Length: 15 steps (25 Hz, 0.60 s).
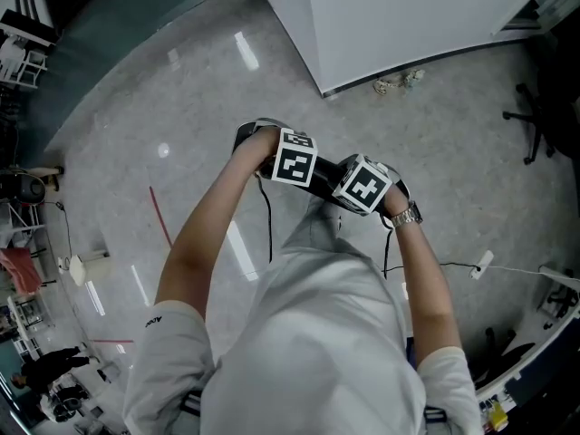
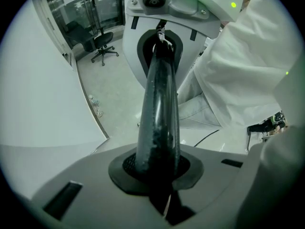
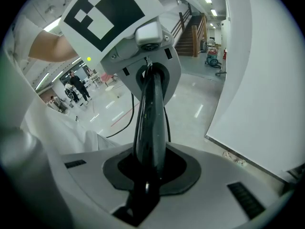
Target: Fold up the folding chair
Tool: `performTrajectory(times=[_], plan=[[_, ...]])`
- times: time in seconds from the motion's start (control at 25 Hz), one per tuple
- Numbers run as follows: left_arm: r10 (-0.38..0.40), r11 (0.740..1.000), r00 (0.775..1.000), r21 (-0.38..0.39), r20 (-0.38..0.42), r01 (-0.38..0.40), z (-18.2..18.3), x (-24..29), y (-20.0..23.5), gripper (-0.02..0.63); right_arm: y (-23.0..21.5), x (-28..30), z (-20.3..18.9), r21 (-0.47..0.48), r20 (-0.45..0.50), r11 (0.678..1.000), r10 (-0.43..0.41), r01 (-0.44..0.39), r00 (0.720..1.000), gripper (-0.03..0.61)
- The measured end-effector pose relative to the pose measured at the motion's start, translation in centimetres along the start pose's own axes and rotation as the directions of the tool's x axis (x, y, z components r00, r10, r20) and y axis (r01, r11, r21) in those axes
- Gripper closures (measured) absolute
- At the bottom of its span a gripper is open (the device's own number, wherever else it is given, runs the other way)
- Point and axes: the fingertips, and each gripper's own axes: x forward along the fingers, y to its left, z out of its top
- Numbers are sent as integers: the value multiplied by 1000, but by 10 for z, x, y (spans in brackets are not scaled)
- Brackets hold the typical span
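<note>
Above a polished grey floor (image 1: 181, 107), no folding chair appears in any of the 3 views, and the left gripper (image 2: 161, 66) and right gripper (image 3: 151, 89) have jaws pressed together, empty; such a chair is probably stiff and light, best gripped at backrest and seat edge.

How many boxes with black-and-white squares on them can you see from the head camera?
2. The left cube is mid-picture. The right cube sits just beside it, near the wristwatch. No others show.
</note>
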Motion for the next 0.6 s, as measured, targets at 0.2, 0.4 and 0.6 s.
performTrajectory(times=[0.2, 0.4, 0.6], plan=[[14, 999, 999, -51, 37, -12, 5, 4, 11, 548, -14, -2, -4, -45, -50, 999, -8, 6, 999, 508], [26, 995, 997, -102, 68, -19, 6, 11, 15, 548, -23, 0, -5, -111, -110, 994, 3, -15, 994, 508], [7, 991, 997, -134, 72, 2, 9, 16, 24, 548, -39, 1, -8, -143, -141, 988, 40, -60, 989, 506]])
